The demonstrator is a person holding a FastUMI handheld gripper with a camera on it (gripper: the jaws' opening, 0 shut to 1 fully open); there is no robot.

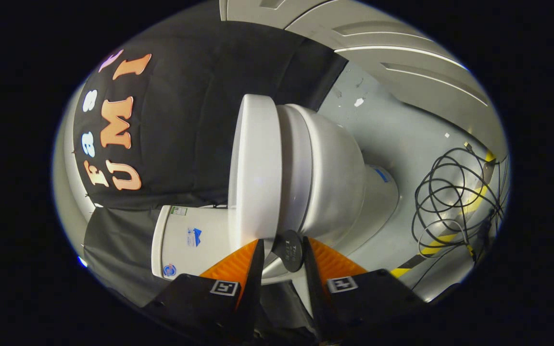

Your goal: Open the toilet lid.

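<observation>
The whole scene appears turned on its side. A white toilet lies just ahead of my fingers, its lid (255,168) lying flat against the seat and bowl (334,182). The white tank (185,240) sits beside the lid's hinge end, next to one finger. A small round black tab (289,251) at the lid's edge sits between my fingertips, close to one finger and a little apart from the other. My gripper (283,242) is open around it, fingers (238,264) straddling the lid's rim.
A tangle of black cables (455,192) lies on the grey floor (402,129) beyond the toilet's base, crossing yellow and black floor tape (469,202). The black cloth wall (200,120) stands behind the tank. A pale panelled wall (402,62) borders the floor.
</observation>
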